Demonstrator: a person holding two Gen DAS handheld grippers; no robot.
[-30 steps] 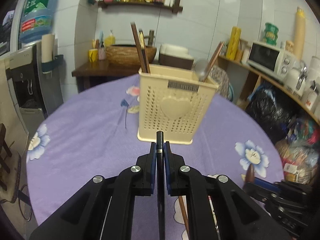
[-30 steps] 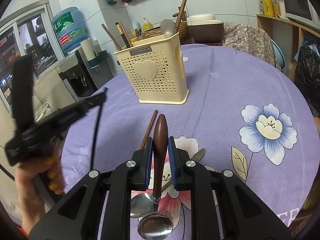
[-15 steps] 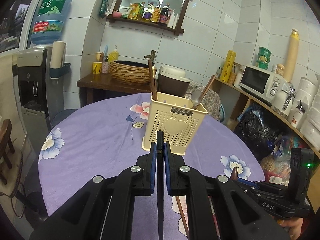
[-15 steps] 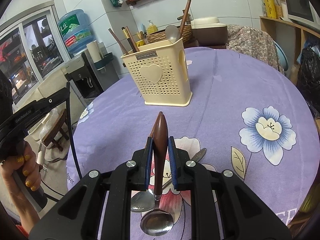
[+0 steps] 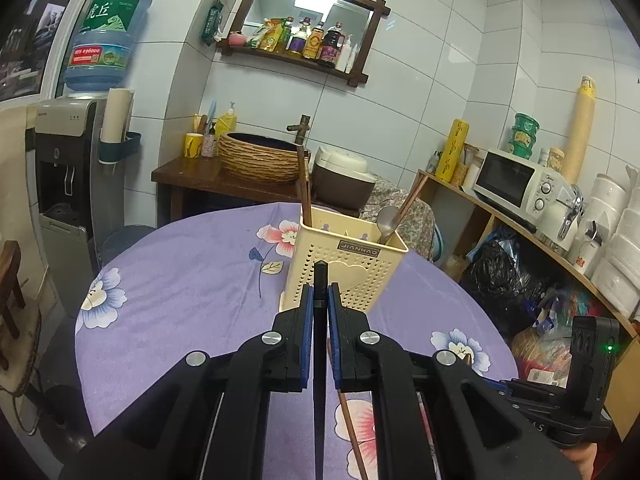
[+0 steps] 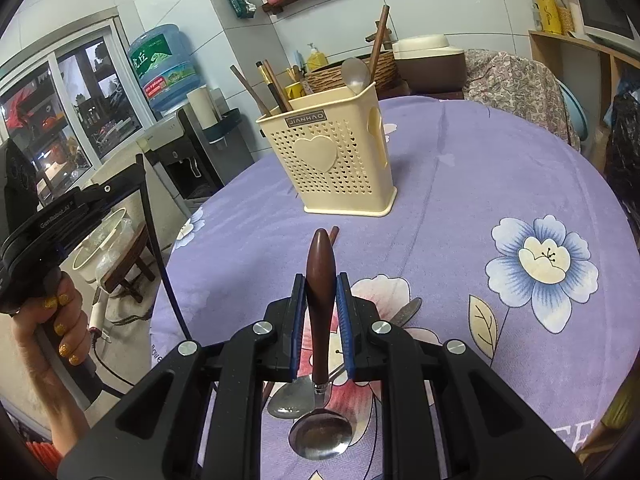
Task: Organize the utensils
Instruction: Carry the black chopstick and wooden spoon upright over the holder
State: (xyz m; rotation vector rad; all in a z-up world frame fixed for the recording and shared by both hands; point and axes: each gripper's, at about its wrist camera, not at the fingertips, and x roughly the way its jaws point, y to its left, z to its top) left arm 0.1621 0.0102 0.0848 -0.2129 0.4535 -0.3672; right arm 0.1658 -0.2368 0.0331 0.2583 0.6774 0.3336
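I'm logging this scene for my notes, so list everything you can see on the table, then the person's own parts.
utensil holder: one, cream, upright at the middle of the table
utensils in holder: several brown chopsticks and one metal spoon, standing in it
loose chopstick: one, brown, flat on the cloth near the claws
loose spoon: one, metal, flat under the right claw
tablecloth: one, purple with flowers, covering the table
left claw: black, shut on a black chopstick
right claw: black, shut on a brown-handled spoon
left hand: one, gripping the left claw's handle
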